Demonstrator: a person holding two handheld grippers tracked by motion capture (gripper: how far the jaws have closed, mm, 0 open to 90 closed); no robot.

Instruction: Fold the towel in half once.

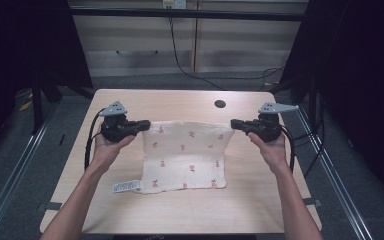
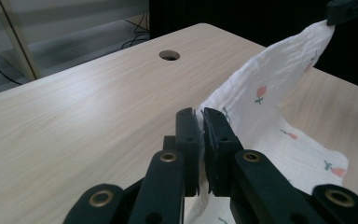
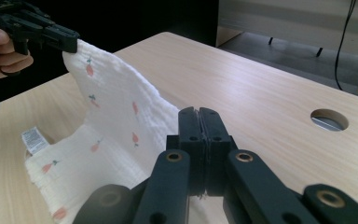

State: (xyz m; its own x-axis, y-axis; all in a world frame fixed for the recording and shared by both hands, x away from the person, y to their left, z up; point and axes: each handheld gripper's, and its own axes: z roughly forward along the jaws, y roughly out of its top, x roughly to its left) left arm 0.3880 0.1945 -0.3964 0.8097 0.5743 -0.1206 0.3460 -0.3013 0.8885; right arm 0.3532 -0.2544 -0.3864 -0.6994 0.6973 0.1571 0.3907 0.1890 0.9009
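One white cloth [image 1: 185,155] with small red prints hangs between two tongs: the left tongs [image 1: 145,125] are clamped on its left far corner, the right tongs [image 1: 234,123] on its right far corner. Its near half rests on the surface [image 1: 180,210], one label [image 1: 126,187] sticking out at the left.

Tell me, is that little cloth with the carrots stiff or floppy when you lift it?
Probably floppy: the cloth sags between the left gripper and right gripper, which pinch its far corners. Likely light, since thin pinches hold it. Its near edge lies limp on the table.
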